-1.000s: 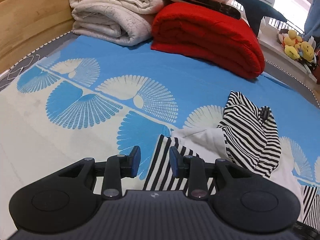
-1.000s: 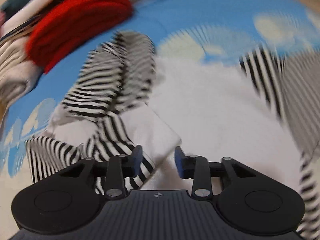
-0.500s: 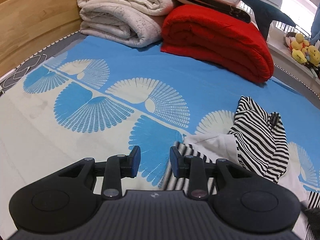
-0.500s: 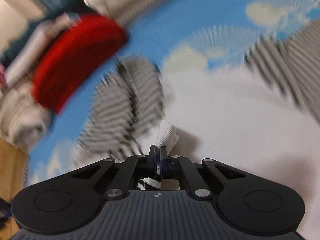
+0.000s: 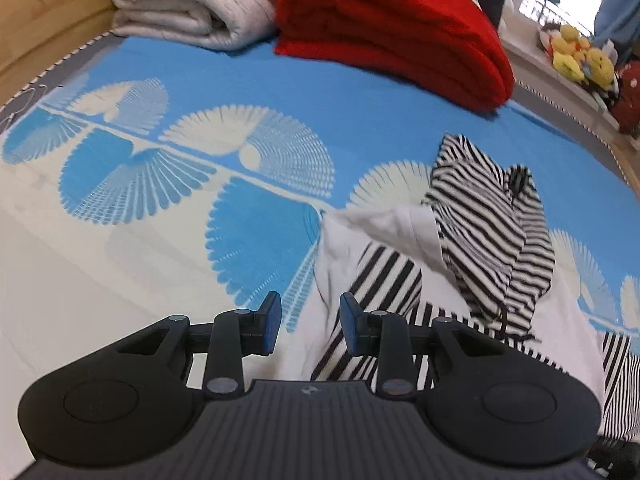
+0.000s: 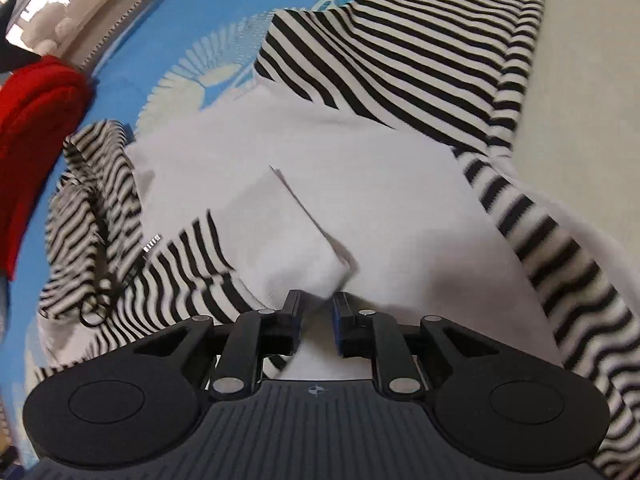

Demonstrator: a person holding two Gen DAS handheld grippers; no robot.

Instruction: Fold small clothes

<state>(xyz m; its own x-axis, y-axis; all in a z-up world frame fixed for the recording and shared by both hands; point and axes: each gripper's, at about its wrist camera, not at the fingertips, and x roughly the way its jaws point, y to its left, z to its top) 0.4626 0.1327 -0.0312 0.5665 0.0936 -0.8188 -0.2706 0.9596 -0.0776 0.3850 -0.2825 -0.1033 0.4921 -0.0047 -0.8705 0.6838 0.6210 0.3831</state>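
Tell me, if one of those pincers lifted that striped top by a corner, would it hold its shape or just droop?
Probably droop: the striped top already lies in soft folds and bunches at its hood. It looks like thin knit, so likely light. The folded white flap beside the open right gripper would likely fall open.

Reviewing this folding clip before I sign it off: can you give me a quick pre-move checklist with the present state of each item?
1. Left claw open and free of cloth: ok.
2. Right claw open: ok; whether the folded white cuff still touches it: cannot tell.
3. Sleeve folded across the striped garment: ok.
4. Striped hood flattened: not ok, it lies bunched.
5. Red blanket and cream blanket apart from the garment: ok.
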